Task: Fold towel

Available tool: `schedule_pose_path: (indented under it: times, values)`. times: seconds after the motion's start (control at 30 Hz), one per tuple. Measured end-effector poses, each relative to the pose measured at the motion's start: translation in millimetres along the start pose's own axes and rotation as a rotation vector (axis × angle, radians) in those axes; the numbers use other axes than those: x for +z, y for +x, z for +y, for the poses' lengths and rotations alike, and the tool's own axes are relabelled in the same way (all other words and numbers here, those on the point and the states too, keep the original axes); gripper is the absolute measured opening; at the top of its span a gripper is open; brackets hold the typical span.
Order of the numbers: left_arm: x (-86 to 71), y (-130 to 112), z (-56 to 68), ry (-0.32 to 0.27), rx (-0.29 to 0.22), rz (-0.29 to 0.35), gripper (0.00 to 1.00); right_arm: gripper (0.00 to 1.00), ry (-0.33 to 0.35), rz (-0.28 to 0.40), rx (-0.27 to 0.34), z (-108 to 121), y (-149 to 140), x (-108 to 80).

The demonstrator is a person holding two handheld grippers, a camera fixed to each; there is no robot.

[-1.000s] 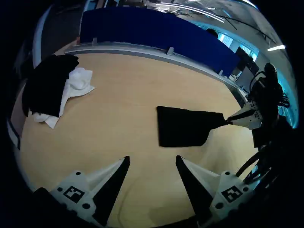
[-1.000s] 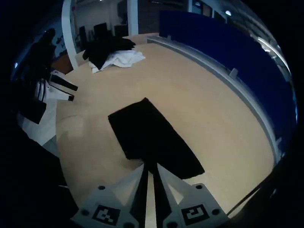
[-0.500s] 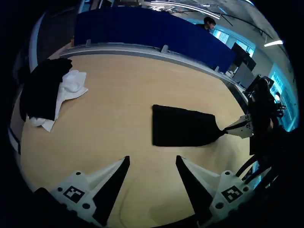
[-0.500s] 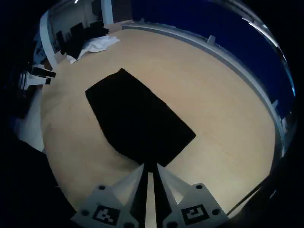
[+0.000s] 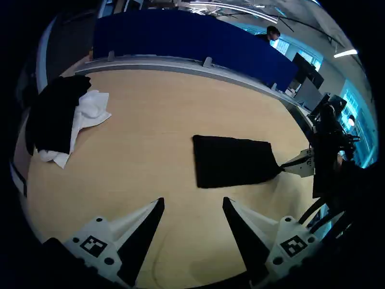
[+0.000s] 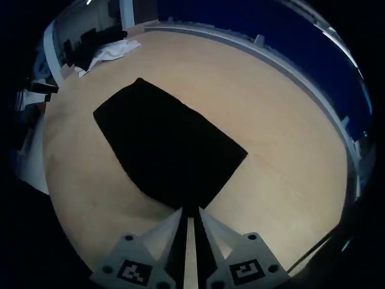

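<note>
My right gripper (image 6: pixel 191 211) is pinched narrow, both fingers closed on the near corner of the black rectangular towel (image 6: pixel 166 147). The towel lies flat on the pale wooden table (image 6: pixel 279 159). In the left gripper view I see the same hold from the side: the white fingers meet at the towel's right-hand corner. The cloth there is drawn out into a small peak, while the rest lies flat. My left gripper (image 5: pixel 192 200) hangs wide open over bare table with nothing between its fingers, on the near side of the towel and apart from it.

I judge the step in hand is to bring an edge over for a fold, and one corner alone won't do that well. A towel lifted by a single point sags and twists, so the edge would land skewed. I'd first take the left gripper to the corner nearest it, at the other end of the long edge that faces me. There I'd close on the cloth itself rather than scrape the table. Then I'd raise both corners level and carry them low and at one pace, so the edge comes down in line with the far edge. The pull should be gentle, since the cloth looks likely to slide on this smooth top. The heap of black and white cloths (image 5: pixel 65 113) near the blue partition wall (image 5: pixel 192 38) sits well apart and shouldn't get in the way.
</note>
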State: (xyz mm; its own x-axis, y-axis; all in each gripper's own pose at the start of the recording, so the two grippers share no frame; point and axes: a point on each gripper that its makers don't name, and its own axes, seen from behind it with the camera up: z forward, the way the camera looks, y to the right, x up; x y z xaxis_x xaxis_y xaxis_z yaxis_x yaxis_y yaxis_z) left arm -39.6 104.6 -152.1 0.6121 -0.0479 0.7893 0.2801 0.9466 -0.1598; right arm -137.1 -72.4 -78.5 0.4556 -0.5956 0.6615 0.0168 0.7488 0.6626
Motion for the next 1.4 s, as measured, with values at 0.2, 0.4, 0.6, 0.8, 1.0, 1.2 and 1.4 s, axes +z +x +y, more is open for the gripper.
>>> schedule_pose_path:
  times: [0.2,0.4,0.6,0.8,1.0,1.2,1.4]
  values:
    - [1.4,-1.0,-0.6,0.002,0.0,-0.001,0.9,0.09,-0.015,0.001,0.022,6.1,-2.3,4.0]
    - [2.1,-3.0,1.1,0.0,0.004,-0.003,0.9,0.09,-0.012,-0.002,0.037,5.1,-5.2,5.2]
    - [1.4,-3.1,0.2,0.0,0.003,-0.003,0.9,0.11,-0.017,0.004,0.041,4.8,-6.9,2.3]
    - [-1.4,-1.2,1.9,-0.002,0.006,-0.002,0.9,0.34,-0.032,-0.004,0.041,6.2,-14.4,-0.7]
    - [-1.7,-0.4,3.9,-0.005,0.008,-0.002,0.9,0.5,-0.047,-0.01,0.06,6.3,-24.7,-5.6]
    - [-0.6,-1.0,5.5,-0.008,0.011,-0.003,0.9,0.51,-0.04,-0.004,0.102,1.5,-31.8,-8.1]
    - [0.6,-0.7,6.0,-0.009,0.013,-0.005,0.9,0.54,-0.019,0.013,0.153,-5.5,-28.6,-6.4]
